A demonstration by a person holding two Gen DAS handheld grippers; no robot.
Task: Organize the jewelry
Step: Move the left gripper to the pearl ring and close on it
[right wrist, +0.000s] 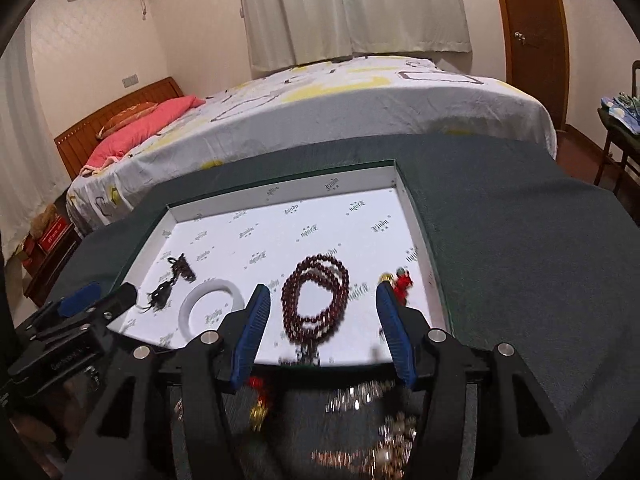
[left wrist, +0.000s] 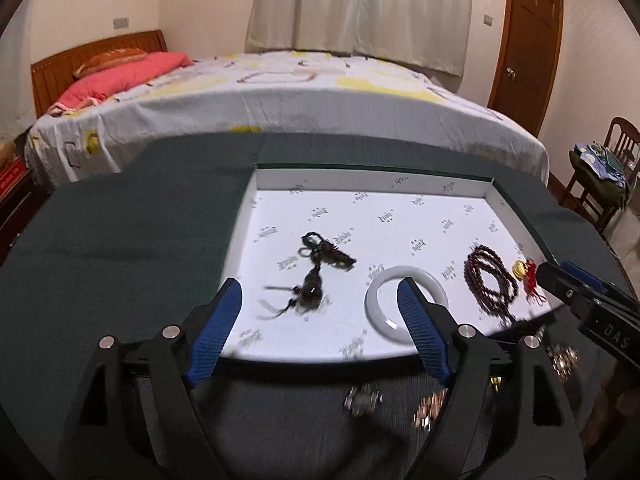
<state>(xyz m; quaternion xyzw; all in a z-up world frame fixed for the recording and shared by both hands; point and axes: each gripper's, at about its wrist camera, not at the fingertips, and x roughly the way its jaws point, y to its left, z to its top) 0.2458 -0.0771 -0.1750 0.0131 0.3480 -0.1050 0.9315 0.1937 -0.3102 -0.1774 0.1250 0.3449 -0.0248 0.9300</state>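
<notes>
Both grippers hang over the shallow white printed-paper tray point(left wrist: 400, 184) on the dark green cloth-covered table point(left wrist: 120, 240), jaws spread, nothing pinched. Under the left gripper point(left wrist: 320, 292): dark tasselled cord pendant point(left wrist: 310, 290) & white ring bangle point(left wrist: 406, 300). Under the right gripper point(right wrist: 320, 300): dark red bead strand point(right wrist: 314, 296), w/ red-and-gold charm point(right wrist: 400, 282) beside. 4 pieces lie apart, prob. to avoid tangling. Shiny blurred chains point(right wrist: 368, 420) wait outside the near rim.

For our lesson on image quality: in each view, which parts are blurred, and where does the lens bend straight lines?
Left wrist view: the dark tassel charm smears, near-edge trinkets blur, and the white tray rim bows. Right wrist view: loose jewelry below the tongs is blurred; the door frame curves.
</notes>
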